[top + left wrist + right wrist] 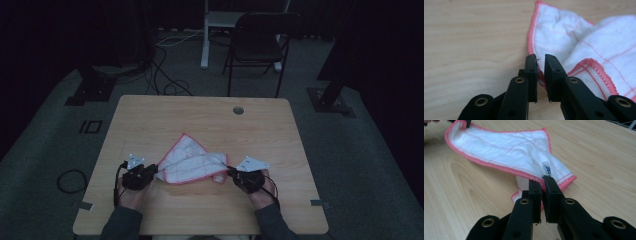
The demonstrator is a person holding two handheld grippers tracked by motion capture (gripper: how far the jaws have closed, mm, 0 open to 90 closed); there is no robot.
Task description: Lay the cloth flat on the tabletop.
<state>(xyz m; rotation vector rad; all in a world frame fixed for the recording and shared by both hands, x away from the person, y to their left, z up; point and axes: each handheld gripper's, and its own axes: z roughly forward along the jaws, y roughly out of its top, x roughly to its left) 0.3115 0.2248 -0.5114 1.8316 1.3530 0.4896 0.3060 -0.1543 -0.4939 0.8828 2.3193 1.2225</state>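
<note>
Your right gripper [543, 180] pinches the cloth [506, 150] hem (label beside it); your left gripper [541, 58] stands slightly parted, the cloth's edge between its jaws.

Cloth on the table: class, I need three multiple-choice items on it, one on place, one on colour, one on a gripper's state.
1. Where does the cloth lie?
A. on the wooden table, between the two hand-held grippers
B. on the chair
C. on the floor

2. What colour is its edging?
A. blue
B. red-pink
C. green

3. What is the right hand-held gripper doing?
A. hanging open, clear of the cloth
B. clamped on the cloth's edge
C. holding a cable

Answers: 1 A, the high view shows it between both hands; 2 B, the hem is red-pink around white; 3 B, the right gripper view shows the hem pinched between the jaws.
</note>
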